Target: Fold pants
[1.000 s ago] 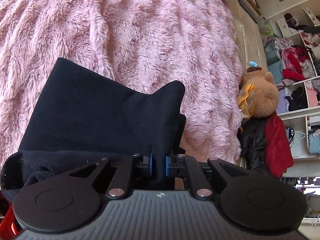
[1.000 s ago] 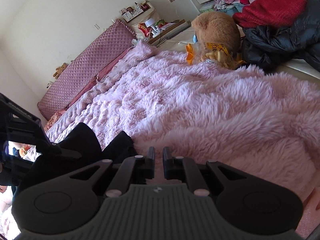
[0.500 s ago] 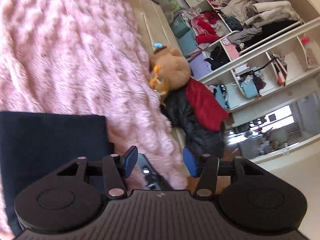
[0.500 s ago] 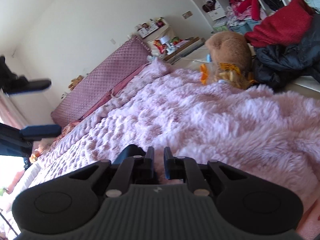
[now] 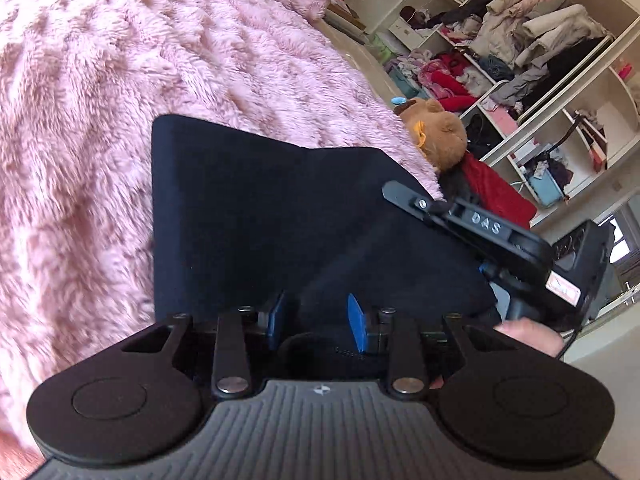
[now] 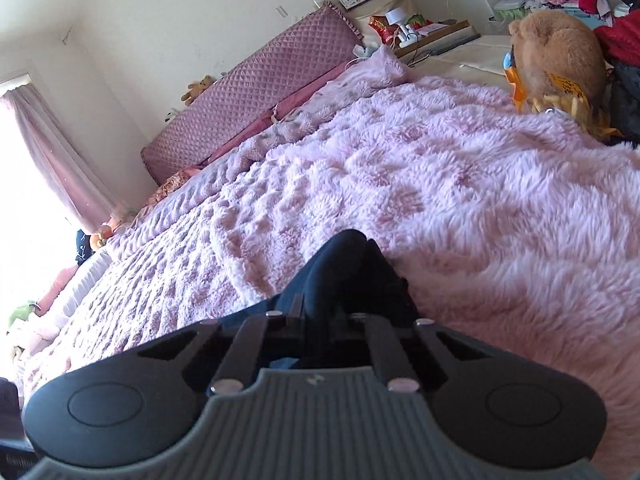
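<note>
- Beneath the left gripper (image 5: 316, 322), the near hem of the dark pants (image 5: 280, 216) runs under the gripper body and is cut off from sight; its blue pads (image 5: 356, 328) stand spread, with cloth lying between them but not pinched
- at 3 o'clock in the left wrist view, the right gripper (image 5: 500, 240) covers the right edge of the fabric, so the corner there is hidden; a fingertip of the person's hand (image 5: 528, 330) shows just below it, the rest out of frame
- in the right wrist view, the right gripper (image 6: 326, 314) has a peak of dark pants (image 6: 344, 268) rising between its fingers; the tips are buried in black cloth and I cannot tell whether they press on it or stand apart
- the folded pants lie flat on the fluffy pink blanket (image 5: 100, 120), their far edge at 12 o'clock straight with a shallow crease in the middle; open blanket spreads from 9 to 12 o'clock, well apart from anything else
- at 1 o'clock the blanket's edge meets a brown teddy bear (image 5: 436, 136) and a red garment (image 5: 496, 188); beyond stand open shelves (image 5: 560, 60) heaped with clothes
- white letters "DAS" read on the right gripper's arm; a small red-and-white sticker further right is too blurred to read
</note>
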A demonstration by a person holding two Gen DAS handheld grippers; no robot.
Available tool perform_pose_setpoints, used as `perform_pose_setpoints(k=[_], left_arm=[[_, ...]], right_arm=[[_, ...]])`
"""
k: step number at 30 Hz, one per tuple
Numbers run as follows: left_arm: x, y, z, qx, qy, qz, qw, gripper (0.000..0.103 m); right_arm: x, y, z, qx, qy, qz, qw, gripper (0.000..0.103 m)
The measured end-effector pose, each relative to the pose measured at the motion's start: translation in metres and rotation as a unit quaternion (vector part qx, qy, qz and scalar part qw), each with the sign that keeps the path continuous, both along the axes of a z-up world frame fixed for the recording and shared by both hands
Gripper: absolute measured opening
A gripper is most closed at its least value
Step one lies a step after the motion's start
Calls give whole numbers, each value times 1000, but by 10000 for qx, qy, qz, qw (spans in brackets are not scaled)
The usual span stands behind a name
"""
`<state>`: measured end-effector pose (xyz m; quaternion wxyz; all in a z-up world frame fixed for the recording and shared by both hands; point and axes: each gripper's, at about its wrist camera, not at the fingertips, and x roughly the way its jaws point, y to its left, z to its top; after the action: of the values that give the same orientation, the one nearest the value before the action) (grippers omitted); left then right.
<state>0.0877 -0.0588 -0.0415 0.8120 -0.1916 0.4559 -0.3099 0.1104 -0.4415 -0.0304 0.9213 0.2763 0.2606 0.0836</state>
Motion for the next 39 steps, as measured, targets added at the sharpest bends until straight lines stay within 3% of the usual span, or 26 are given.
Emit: perform_pose_setpoints(k=[2, 6, 7, 8, 10, 12, 14, 15, 17, 19, 21, 27, 28, 30, 35, 37, 39], left_arm=[[-12, -8, -8, -210, 35, 59, 9998, 36], [-35, -31, -9, 195, -344, 6, 9992, 36], [-39, -33, -8, 261, -374, -30, 9990, 36], [-43, -33, -5, 298, -423, -56, 9986, 36], [-48, -28, 3, 375, -491, -134, 9980, 36], [-51, -17, 10, 322, -415, -240, 9983, 37], [-52, -3, 13, 207, -290, -352, 9987, 40], [-53, 3, 14, 141, -241, -394, 9988, 41], [-52, 17, 17, -23, -268, -415, 9988, 41], [-47, 32, 20, -284, -453, -271, 9982, 45], [-36, 42, 18, -295, -517, 39, 9982, 48], [-10, 51, -18, 279, -286, 411, 9984, 44], [-9, 54, -24, 280, -228, 467, 9983, 55], [-5, 60, -35, 45, 53, 545, 9985, 58], [3, 77, -32, -390, 494, 612, 9961, 55], [2, 85, -34, -772, 705, 520, 9932, 55], [3, 85, -43, -1130, 993, 250, 9883, 58]], right_arm=[[6, -3, 2, -93, -68, 14, 9999, 4], [13, -6, -5, -786, 258, -256, 9962, 7], [11, -8, -7, -903, 383, -373, 9945, 14], [7, -11, -6, -974, 485, -476, 9929, 35], [-2, -16, 2, -1073, 523, -678, 9905, 49], [-17, -17, 16, -1304, 353, -712, 9883, 49], [-33, -14, 29, -1622, 47, -631, 9847, 41], [-45, -11, 38, -1642, -278, -343, 9854, 36], [-62, 1, 48, -1534, -632, 373, 9854, 14], [-71, 14, 49, -1447, -600, 1053, 9820, 7], [-75, 25, 42, -1381, -248, 1475, 9791, 6], [-82, 16, 15, -1351, 456, 1297, 9812, 0], [-81, 12, 14, -1246, 521, 1219, 9833, 0], [-82, 10, 15, -1379, 607, 1122, 9822, 0], [-86, 24, 28, -2328, 644, 995, 9653, 0], [-87, 29, 39, -2502, 465, 1034, 9615, 0], [-79, 39, 52, -2560, 229, 1281, 9579, 8]])
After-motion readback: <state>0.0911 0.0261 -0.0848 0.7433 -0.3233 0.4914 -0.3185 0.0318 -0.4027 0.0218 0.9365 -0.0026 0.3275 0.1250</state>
